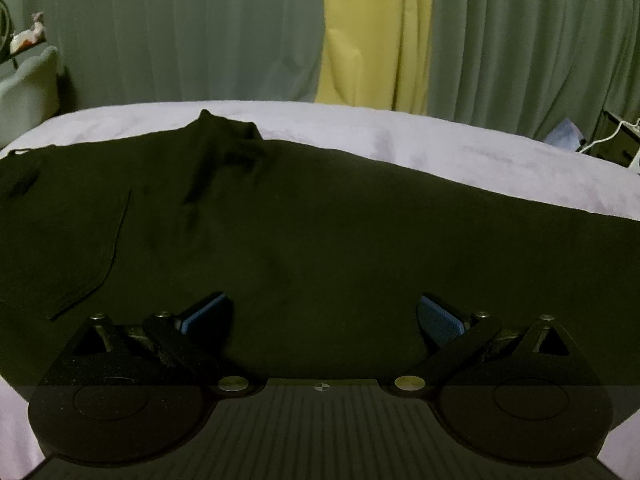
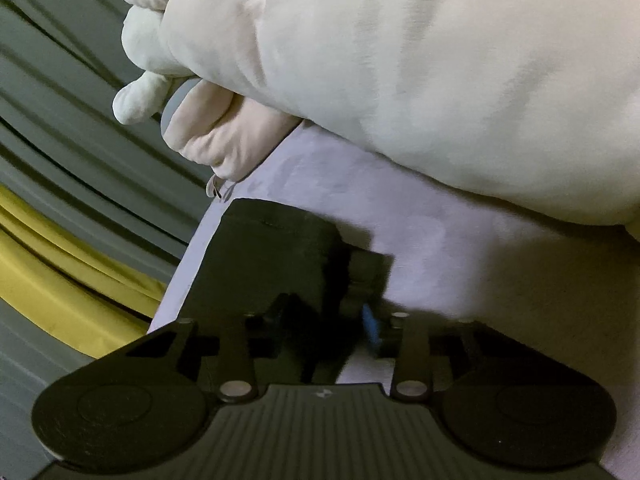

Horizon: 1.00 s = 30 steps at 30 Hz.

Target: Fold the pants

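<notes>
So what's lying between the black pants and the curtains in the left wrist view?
Only a bare strip of pale lilac bedcover, between the pants and the green and yellow curtains, in the left wrist view.

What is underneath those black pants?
The black pants lie spread on a pale lilac bed cover, which shows along their far edge and near corners. Whatever sits directly beneath the dark cloth is covered and cannot be seen.
</notes>
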Each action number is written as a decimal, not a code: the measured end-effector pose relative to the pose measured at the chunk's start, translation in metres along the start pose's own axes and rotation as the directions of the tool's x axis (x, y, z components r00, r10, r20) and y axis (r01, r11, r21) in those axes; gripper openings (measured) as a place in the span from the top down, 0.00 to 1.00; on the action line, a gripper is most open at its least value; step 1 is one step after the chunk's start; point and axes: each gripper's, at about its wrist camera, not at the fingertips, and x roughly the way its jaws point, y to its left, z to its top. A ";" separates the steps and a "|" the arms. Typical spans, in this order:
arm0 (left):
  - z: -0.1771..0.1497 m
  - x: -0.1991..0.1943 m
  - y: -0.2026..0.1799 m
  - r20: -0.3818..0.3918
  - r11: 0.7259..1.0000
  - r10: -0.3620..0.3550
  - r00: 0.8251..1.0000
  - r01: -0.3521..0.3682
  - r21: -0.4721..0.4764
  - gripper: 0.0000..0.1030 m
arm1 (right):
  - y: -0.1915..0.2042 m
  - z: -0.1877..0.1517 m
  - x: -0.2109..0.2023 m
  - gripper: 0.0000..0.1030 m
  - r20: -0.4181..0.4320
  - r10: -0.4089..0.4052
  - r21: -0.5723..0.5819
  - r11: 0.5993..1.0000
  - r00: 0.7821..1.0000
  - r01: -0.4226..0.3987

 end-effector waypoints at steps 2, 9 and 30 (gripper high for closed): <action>0.000 0.000 0.000 0.000 1.000 0.001 1.000 -0.001 0.002 0.00 | -0.003 0.001 -0.002 0.68 -0.006 0.006 0.025 1.000 1.000 -0.006; 0.000 0.000 -0.001 0.001 1.000 0.002 1.000 -0.002 0.002 0.00 | 0.005 0.001 0.003 0.63 0.007 -0.022 0.018 1.000 1.000 0.021; 0.001 -0.017 0.021 0.018 0.991 -0.046 0.999 0.048 -0.129 0.00 | 0.244 -0.241 -0.084 0.85 -0.240 0.283 -0.903 0.286 0.929 -0.320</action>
